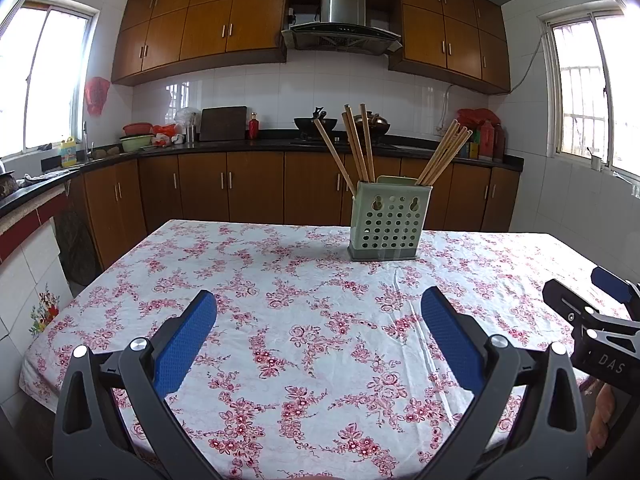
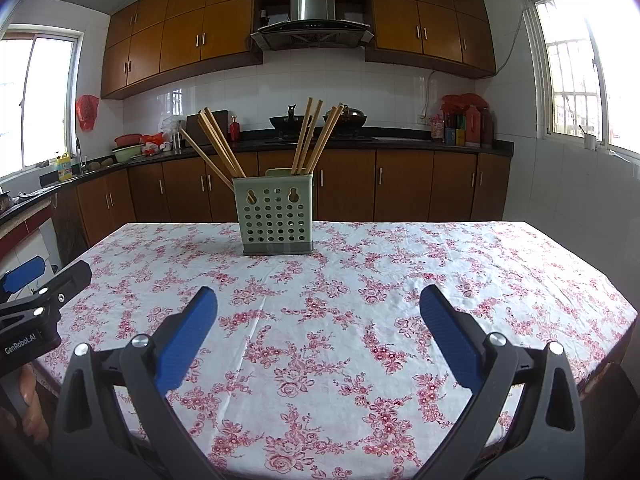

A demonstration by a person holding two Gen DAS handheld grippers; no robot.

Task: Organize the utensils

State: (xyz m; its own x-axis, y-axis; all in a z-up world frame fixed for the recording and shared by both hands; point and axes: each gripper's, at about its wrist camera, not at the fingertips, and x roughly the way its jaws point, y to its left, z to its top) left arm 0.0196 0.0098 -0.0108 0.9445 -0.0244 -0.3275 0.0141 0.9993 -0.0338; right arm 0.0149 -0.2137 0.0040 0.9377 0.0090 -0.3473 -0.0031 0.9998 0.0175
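Right wrist view shows the chopsticks [image 2: 316, 136] standing in the green holder [image 2: 274, 216] well ahead of the empty, wide-apart jaws of both the right gripper [image 2: 318, 316] and left gripper [image 1: 318, 316]; light, stiff, slippery sticks, probably best pinched near their upper ends
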